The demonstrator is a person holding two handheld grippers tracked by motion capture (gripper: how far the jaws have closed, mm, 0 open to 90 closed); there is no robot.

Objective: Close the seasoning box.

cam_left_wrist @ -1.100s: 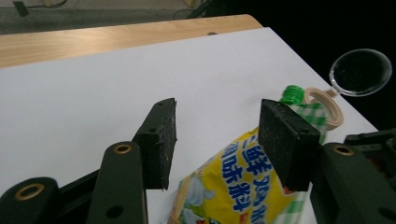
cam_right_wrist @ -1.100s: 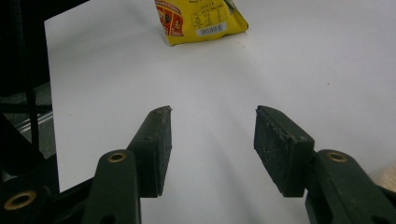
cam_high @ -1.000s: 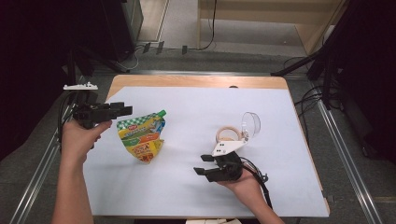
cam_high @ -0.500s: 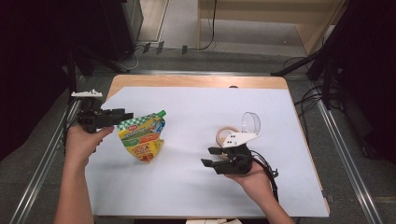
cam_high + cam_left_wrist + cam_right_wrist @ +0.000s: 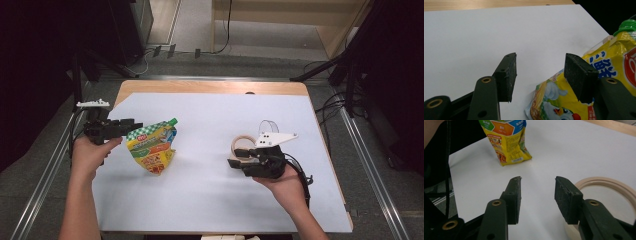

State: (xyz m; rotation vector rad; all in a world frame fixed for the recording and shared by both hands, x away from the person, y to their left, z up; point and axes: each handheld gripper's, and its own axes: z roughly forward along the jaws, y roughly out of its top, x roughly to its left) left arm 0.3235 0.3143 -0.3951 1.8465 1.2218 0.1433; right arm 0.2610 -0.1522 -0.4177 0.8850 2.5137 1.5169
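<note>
Left gripper (image 5: 131, 124) sits at the top edge of the yellow snack pouch (image 5: 151, 148) on the desk's (image 5: 210, 115) left, jaws open, probably lining up a grab, while the right gripper (image 5: 235, 157), jaws just narrowing on nothing, hovers by the tape roll (image 5: 242, 144).

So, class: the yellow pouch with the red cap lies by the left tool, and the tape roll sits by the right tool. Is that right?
Not quite: the cap is green, not red, as the left gripper view shows. The rest stands: the yellow pouch lies by the left tool, and the tape roll sits by the right tool.
</note>
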